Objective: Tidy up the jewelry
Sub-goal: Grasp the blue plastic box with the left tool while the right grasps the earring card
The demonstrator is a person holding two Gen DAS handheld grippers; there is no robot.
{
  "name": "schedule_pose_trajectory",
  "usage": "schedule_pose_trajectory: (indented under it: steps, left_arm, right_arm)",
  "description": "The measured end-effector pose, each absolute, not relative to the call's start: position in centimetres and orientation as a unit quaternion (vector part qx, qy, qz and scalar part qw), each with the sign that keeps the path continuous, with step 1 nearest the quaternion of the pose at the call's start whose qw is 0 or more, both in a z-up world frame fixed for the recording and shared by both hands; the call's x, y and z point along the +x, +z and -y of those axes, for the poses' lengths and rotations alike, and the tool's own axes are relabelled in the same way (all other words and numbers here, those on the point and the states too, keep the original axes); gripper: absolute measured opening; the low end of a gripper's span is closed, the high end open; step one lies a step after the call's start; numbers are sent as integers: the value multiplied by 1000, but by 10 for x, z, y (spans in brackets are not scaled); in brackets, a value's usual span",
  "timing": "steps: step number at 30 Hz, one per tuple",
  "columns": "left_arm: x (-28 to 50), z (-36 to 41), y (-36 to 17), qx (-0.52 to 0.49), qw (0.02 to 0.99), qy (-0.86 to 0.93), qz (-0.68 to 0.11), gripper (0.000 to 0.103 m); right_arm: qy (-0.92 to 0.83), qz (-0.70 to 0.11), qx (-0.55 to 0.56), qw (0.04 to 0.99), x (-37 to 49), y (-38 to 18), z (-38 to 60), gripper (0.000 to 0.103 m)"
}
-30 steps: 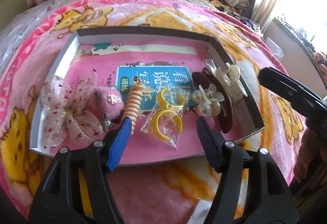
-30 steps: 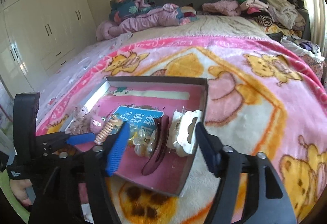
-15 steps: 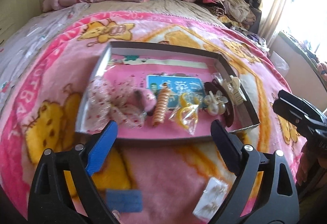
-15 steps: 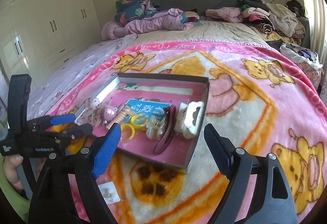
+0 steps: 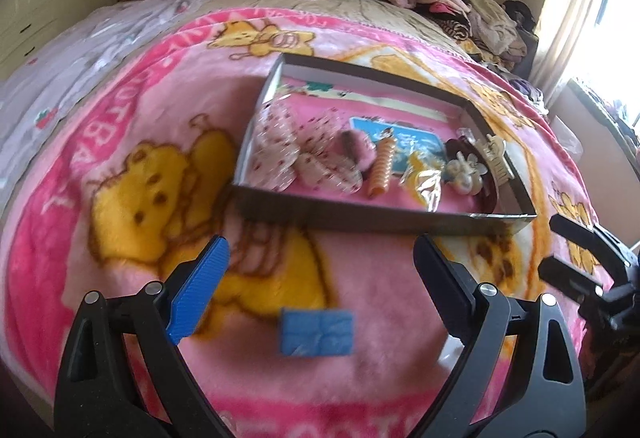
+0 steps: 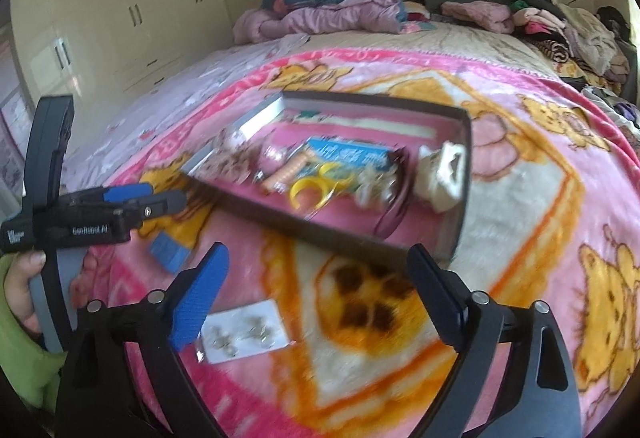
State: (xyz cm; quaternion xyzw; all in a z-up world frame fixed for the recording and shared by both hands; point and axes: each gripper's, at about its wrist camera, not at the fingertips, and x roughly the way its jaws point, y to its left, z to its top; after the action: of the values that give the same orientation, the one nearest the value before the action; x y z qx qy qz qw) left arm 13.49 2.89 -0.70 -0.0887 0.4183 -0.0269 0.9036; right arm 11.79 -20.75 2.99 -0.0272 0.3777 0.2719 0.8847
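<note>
The blanket (image 5: 360,366) is soft, fuzzy cloth; the tray (image 5: 384,216) looks like dull grey cardboard; the hair bow (image 5: 296,154) is thin see-through cloth; the yellow rings (image 6: 314,188) sit in shiny clear plastic; the claw clip (image 6: 442,176) looks like smooth plastic.

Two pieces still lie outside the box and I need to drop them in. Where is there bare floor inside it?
The far strip of the box, beyond the blue card, is bare. The near row is crowded, from bow to cream clip. The blue packet and earring card lie on blanket.
</note>
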Motion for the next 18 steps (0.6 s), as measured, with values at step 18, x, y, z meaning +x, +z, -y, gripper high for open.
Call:
schedule_pose_trajectory:
  steps: [18]
  left_arm:
    - [110, -42, -40, -96, 882, -21, -460, 87]
  right_arm:
    - [327, -436, -75, 835, 89, -18, 159, 88]
